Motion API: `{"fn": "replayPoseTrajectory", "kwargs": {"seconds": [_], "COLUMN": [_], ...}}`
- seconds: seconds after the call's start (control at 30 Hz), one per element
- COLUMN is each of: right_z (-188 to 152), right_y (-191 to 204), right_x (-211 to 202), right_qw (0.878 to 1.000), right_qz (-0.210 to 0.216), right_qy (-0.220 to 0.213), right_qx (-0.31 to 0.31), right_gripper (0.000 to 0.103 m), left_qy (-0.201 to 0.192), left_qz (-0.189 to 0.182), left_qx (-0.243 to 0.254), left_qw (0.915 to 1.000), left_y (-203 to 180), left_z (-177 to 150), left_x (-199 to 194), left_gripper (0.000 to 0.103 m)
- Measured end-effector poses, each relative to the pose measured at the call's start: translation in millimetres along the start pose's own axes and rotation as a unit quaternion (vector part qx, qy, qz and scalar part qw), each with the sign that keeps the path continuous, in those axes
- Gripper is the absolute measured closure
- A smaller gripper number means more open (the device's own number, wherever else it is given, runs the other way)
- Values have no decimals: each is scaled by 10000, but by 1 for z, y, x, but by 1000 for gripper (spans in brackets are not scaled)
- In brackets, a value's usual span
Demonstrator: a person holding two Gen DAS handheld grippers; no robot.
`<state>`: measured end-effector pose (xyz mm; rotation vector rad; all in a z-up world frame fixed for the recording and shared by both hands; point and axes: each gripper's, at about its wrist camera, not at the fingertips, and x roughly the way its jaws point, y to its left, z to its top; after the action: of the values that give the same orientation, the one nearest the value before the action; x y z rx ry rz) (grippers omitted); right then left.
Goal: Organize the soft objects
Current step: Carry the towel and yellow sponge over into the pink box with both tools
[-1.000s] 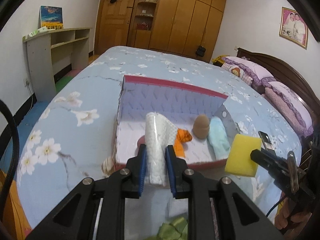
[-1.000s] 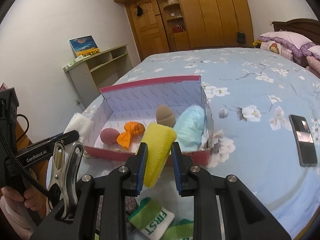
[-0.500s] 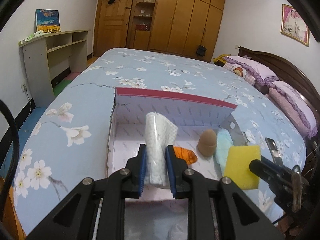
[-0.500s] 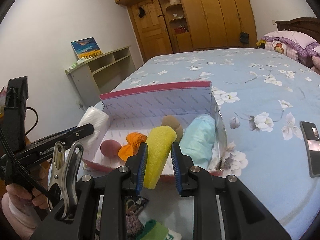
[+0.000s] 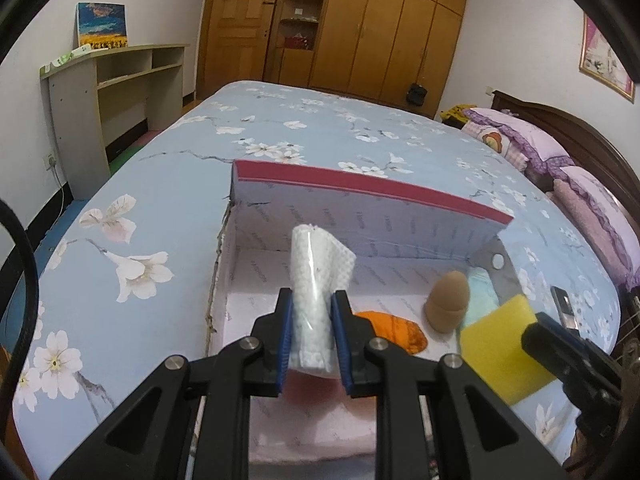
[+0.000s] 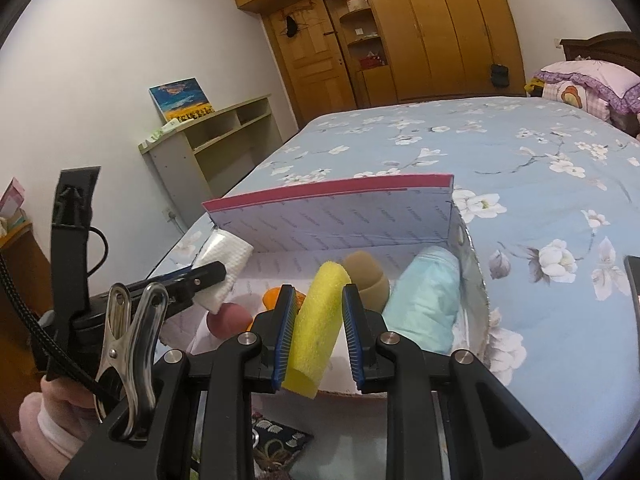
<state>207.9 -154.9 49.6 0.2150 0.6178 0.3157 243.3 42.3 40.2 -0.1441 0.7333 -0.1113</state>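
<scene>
My left gripper (image 5: 312, 336) is shut on a folded white cloth (image 5: 316, 276) and holds it over the left part of an open pink-rimmed box (image 5: 360, 188) on the bed. My right gripper (image 6: 318, 332) is shut on a yellow sponge (image 6: 316, 320), held over the box's near edge (image 6: 344, 390). Inside the box lie a brown egg-shaped sponge (image 5: 448, 296), an orange cloth (image 5: 394, 326), a light blue cloth roll (image 6: 428, 304) and a pink egg-shaped sponge (image 6: 228, 318). The yellow sponge also shows in the left wrist view (image 5: 504, 348), and the white cloth in the right wrist view (image 6: 224, 264).
The box sits on a blue floral bedspread (image 5: 132, 216). A phone (image 5: 562, 310) lies on the bed right of the box. A patterned dark cloth (image 6: 276, 440) lies below the box's near edge. Pillows (image 5: 588, 188) are at the far right; a shelf unit (image 5: 104, 92) stands left of the bed.
Both grippers have moved forward and over the box with their loads. The white cloth is now above the box floor and the yellow sponge above its front edge.
</scene>
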Motion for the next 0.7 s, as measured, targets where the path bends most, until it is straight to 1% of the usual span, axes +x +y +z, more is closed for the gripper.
{"fn": "replayPoseTrajectory", "kwargs": {"seconds": [0.23,0.33,0.37,0.5,0.57,0.7], "right_z": [4,5,5,1,0,-1], "right_y": [-3,-2,-2,-6,-9,-10], "right_x": [7,7,8,13,16,14], "right_qw": [9999,9999,9999,9999,9998,9999], "right_qz": [36,33,30,-46,-58,-118], "right_qy": [-20,-66,-64,25,63,42], "right_qx": [117,112,103,129,168,119], "right_gripper": [78,78,78,78,78,78], "left_qy": [131,151,159,214,233,215], "left_qz": [41,58,62,92,109,115], "left_qx": [-61,-83,-84,-51,-38,-25], "left_qw": [9999,9998,9998,9997,9997,9997], "left_y": [6,6,6,6,5,5], "left_z": [2,2,1,0,0,0], "left_x": [19,23,24,27,27,23], "left_gripper": [83,80,75,68,61,56]}}
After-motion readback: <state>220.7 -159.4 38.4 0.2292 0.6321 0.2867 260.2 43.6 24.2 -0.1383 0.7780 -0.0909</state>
